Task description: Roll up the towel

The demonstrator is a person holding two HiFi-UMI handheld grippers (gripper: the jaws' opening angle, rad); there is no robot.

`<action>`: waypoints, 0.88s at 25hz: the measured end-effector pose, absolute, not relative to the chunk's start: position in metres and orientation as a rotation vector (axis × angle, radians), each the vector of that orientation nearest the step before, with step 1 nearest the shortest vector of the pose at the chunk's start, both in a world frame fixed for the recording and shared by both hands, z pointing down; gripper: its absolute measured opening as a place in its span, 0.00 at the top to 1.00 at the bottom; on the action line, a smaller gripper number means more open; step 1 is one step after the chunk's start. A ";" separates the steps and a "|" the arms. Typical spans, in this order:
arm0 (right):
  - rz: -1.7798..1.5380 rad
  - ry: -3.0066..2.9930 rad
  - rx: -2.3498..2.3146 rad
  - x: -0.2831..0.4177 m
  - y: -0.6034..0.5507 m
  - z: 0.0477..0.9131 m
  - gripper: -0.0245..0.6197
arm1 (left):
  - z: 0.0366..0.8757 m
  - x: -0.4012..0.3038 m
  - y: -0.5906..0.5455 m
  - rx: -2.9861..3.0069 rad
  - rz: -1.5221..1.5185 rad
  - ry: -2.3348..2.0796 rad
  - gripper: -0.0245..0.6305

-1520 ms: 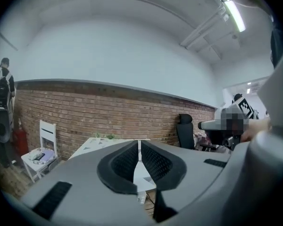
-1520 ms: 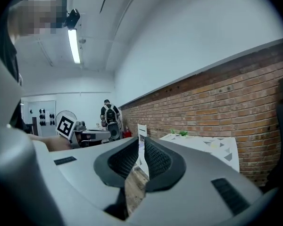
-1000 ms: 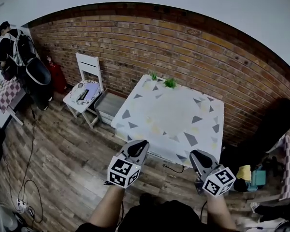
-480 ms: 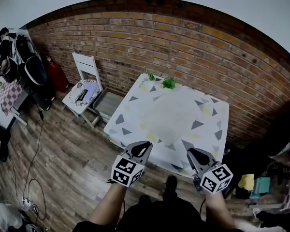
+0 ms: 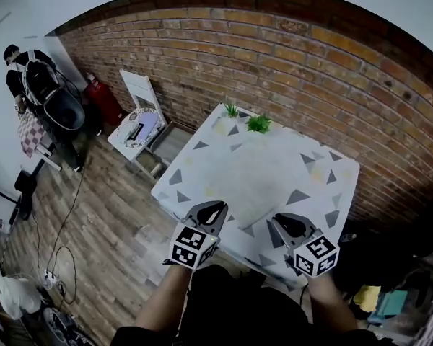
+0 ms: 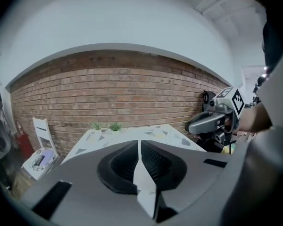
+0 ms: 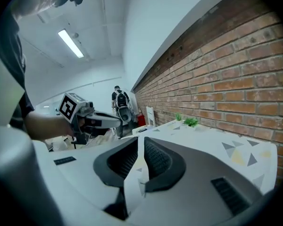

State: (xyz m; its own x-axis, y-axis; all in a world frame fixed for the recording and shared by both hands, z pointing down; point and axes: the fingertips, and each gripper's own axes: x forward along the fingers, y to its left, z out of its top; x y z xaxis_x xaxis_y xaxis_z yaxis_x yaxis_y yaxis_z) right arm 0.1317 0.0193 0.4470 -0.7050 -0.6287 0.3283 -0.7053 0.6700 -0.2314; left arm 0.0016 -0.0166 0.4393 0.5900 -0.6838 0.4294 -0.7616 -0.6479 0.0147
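Observation:
A pale towel [image 5: 256,182] lies flat in the middle of the table [image 5: 187,171], which has a white cloth with grey triangles. Both grippers hover side by side over the table's near edge, pointing at the towel and short of it. My left gripper [image 5: 211,206] is shut with nothing in it; in its own view the left gripper's [image 6: 139,142] jaws meet over the tabletop. My right gripper [image 5: 278,219] has its jaws almost together and empty, and the right gripper [image 7: 140,140] shows only a thin slit in its own view.
Two small green plants [image 5: 258,124] stand at the table's far edge by the brick wall [image 5: 310,71]. A white chair [image 5: 141,117] and a red cylinder [image 5: 105,99] stand to the left. A person with a stroller [image 5: 47,96] is at far left. Cables [image 5: 58,258] lie on the wooden floor.
Both grippers have moved forward and down towards the table, from over the floor to over its near edge. The table now fills more of the head view.

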 end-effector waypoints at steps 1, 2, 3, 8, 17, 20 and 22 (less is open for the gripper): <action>0.496 -2.657 1.041 0.128 0.015 0.452 0.87 | 0.444 0.002 -0.018 2.605 0.595 -1.214 0.93; 0.487 -2.650 1.003 0.123 0.013 0.457 0.87 | 0.449 0.001 -0.019 2.587 0.606 -1.221 0.93; 0.481 -2.646 0.964 0.118 0.010 0.462 0.86 | 0.455 0.000 -0.020 2.568 0.614 -1.227 0.93; 0.531 -2.619 0.831 0.095 -0.004 0.489 0.85 | 0.482 -0.004 -0.026 2.525 0.675 -1.226 0.93; 0.561 -2.466 0.641 0.059 -0.006 0.556 0.79 | 0.527 -0.013 -0.037 2.482 0.736 -1.151 0.93; 0.523 -2.388 0.602 0.056 -0.003 0.582 0.77 | 0.546 -0.015 -0.034 2.466 0.761 -1.107 0.93; 0.521 -2.349 0.569 0.053 0.002 0.595 0.75 | 0.559 -0.015 -0.031 2.458 0.784 -1.074 0.93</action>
